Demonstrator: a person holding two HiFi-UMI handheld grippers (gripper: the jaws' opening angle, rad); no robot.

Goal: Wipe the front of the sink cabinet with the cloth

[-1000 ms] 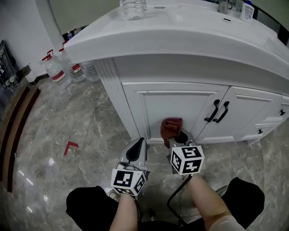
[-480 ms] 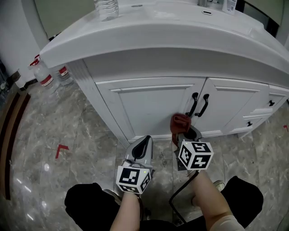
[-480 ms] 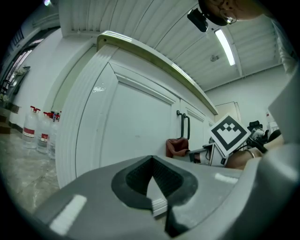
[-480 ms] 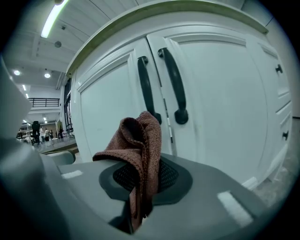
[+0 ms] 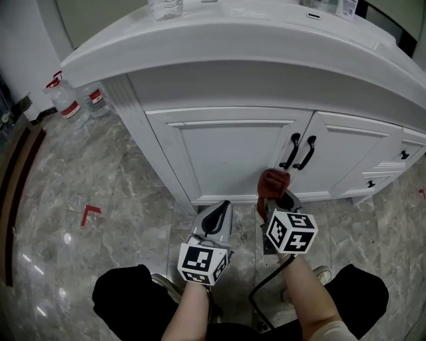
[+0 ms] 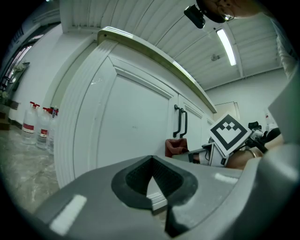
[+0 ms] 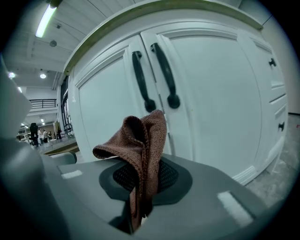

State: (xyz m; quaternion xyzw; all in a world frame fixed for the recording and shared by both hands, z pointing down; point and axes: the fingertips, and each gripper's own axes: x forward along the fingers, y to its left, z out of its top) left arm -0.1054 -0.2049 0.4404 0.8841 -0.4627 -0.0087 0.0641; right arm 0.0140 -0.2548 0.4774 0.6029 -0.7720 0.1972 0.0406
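— Where is the cloth?
— My right gripper [image 5: 275, 200] is clenched on the brown knitted cloth [image 7: 143, 140], which sticks up out of its jaws. Just ahead stands the white panelled sink cabinet [image 5: 229, 150], its two black bar handles [image 5: 300, 152] above. I can't tell whether cloth and cabinet touch.
— The left?
— My left gripper [image 6: 151, 185], beside the right, has its jaws pressed together with nothing in them.

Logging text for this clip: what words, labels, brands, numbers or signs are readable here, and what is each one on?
No text can be read in any view.
Floor bottles: red-and-white labels, print too small to read.
Countertop container: label too blurred to read.
Marker cubes: black-and-white square patterns only, no letters or numbers.
Red floor mark: a plain angle, no writing.
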